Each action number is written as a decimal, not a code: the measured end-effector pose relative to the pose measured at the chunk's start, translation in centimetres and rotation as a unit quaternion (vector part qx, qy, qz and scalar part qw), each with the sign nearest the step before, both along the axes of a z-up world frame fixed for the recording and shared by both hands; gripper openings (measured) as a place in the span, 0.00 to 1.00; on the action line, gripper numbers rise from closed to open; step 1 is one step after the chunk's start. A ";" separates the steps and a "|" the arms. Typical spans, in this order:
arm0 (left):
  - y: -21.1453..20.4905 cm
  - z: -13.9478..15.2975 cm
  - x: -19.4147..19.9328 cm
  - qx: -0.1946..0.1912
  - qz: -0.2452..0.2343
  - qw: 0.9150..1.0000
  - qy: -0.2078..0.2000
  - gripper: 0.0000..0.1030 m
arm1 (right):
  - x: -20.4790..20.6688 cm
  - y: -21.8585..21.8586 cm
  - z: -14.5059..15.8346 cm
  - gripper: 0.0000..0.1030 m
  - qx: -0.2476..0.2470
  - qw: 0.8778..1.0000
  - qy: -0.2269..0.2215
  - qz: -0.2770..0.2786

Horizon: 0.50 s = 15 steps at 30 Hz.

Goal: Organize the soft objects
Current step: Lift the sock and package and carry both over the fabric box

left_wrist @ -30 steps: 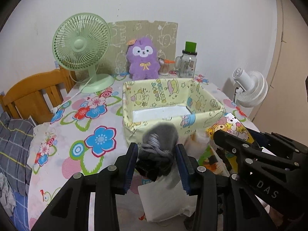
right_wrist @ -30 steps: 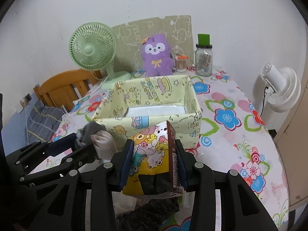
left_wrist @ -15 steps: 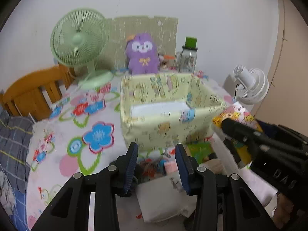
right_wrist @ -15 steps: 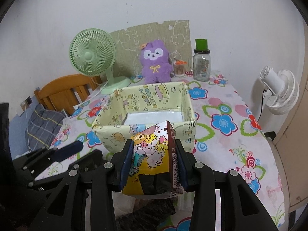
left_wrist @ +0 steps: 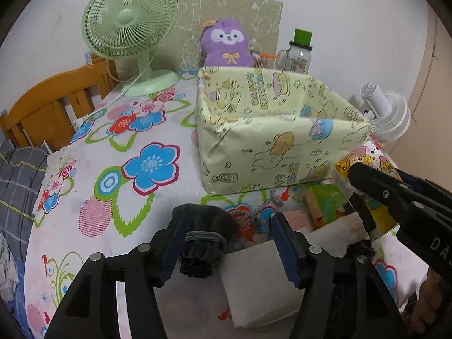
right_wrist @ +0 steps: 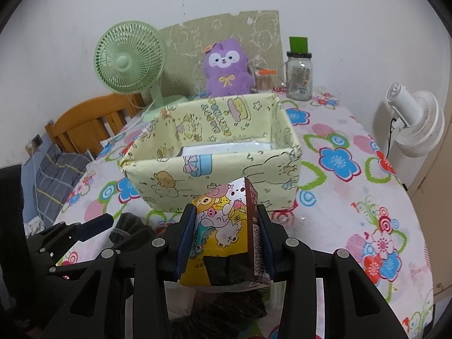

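Observation:
A dark grey soft bundle with a grey cord lies on the flowered tablecloth, in front of the yellow cartoon-print box. My left gripper is low over it with its jaws opening. The bundle leans on the left pad, and the right pad stands apart from it. My right gripper is shut on a colourful cartoon tissue pack, held just before the box. The right wrist view shows the bundle beside one of the left fingers.
A green fan, a purple plush and a glass jar stand behind the box. A white fan is off the table's right edge and a wooden chair is at the left. White paper and small colourful items lie near the front.
The left gripper has sunk from in front of the box down to the table and spread its jaws, letting go of the grey bundle. The right gripper still holds the tissue pack.

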<state>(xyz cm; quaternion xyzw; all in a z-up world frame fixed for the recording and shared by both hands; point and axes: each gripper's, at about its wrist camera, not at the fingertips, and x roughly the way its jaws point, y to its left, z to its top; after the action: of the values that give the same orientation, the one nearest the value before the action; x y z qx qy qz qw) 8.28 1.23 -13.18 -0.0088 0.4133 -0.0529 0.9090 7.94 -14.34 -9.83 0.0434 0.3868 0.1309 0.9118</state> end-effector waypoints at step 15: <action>0.7 -1.9 1.6 0.020 0.017 1.000 0.013 0.63 | 1.5 2.1 -2.5 0.43 -0.013 0.999 0.032 0.017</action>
<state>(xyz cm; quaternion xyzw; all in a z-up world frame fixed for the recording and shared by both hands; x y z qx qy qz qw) 9.88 1.92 -15.11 0.0013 0.4263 -0.0296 0.9041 9.47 -12.24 -12.29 0.0296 0.4184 0.1398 0.8969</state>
